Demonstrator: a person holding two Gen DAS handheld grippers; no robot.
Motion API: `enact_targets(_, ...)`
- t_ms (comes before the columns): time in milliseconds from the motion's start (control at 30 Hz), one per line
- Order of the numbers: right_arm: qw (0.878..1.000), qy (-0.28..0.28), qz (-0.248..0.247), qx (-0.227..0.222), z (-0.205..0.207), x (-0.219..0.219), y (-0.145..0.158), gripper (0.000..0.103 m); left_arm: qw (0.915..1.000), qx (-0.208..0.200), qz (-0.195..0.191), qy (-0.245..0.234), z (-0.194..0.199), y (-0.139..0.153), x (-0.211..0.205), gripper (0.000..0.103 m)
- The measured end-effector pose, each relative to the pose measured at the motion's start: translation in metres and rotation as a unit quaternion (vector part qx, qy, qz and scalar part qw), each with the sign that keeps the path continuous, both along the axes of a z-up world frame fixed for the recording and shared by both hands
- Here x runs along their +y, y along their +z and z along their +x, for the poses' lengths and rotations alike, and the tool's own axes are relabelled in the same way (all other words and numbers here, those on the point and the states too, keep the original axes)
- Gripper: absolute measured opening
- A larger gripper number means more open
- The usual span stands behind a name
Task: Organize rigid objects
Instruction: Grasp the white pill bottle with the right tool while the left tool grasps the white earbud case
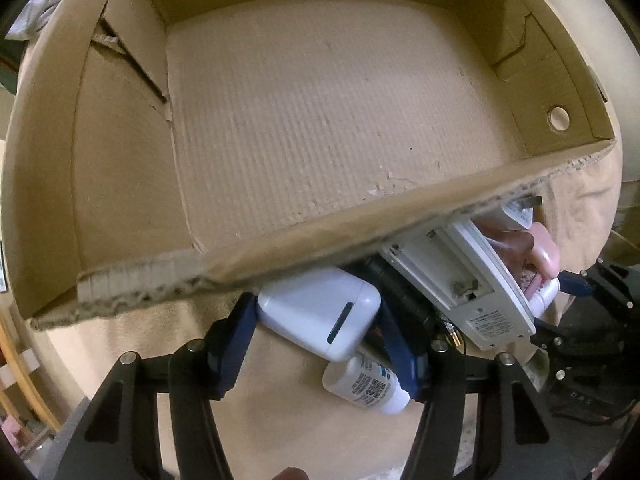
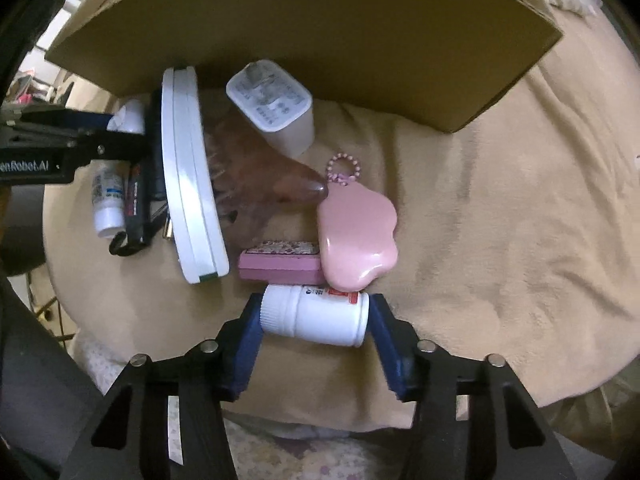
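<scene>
Our left tool (image 1: 318, 316) clamps a white case (image 1: 318, 312) just below the cardboard box (image 1: 120, 184) at 6 o'clock; our right tool (image 2: 314, 316) grips a white bottle (image 2: 316, 314) lying on the tan blanket (image 2: 500, 220).

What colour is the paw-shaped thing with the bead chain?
The paw-shaped keychain is glossy pink, seen best in the right wrist view.

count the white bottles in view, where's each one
2. One white bottle lies sideways between the right gripper fingers; a smaller labelled bottle lies on the blanket by the left gripper. Others may be hidden.
</scene>
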State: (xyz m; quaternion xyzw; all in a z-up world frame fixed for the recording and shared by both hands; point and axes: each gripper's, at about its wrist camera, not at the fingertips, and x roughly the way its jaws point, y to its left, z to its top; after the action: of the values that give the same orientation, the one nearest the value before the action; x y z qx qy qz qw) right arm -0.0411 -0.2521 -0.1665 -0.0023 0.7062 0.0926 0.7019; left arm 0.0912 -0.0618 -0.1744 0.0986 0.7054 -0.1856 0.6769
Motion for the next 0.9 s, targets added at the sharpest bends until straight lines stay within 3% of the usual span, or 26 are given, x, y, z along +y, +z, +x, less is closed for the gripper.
enact_targets(267, 0.999, -0.024, 0.005, -0.022, 0.005, -0.021, 0.011, 0.049, 0.9976, -0.043, 0.053, 0.008, -0.025, 0.005, 0.019, 0.058)
enact_targets(400, 0.997, -0.036, -0.045, -0.048, 0.002, -0.029, 0.015, 0.049, 0.9955, -0.067, 0.063, 0.025, -0.043, 0.023, 0.037, 0.058)
enact_targets(667, 0.995, -0.039, -0.032, -0.082, -0.005, -0.033, 0.041, 0.049, 0.9907, -0.113, 0.059, 0.048, -0.089, 0.056, 0.058, 0.058)
enact_targets(900, 0.993, -0.032, -0.005, -0.109, 0.0, -0.03, 0.069, 0.049, 0.987, -0.145, 0.036, 0.06, -0.086, 0.098, 0.051, 0.058)
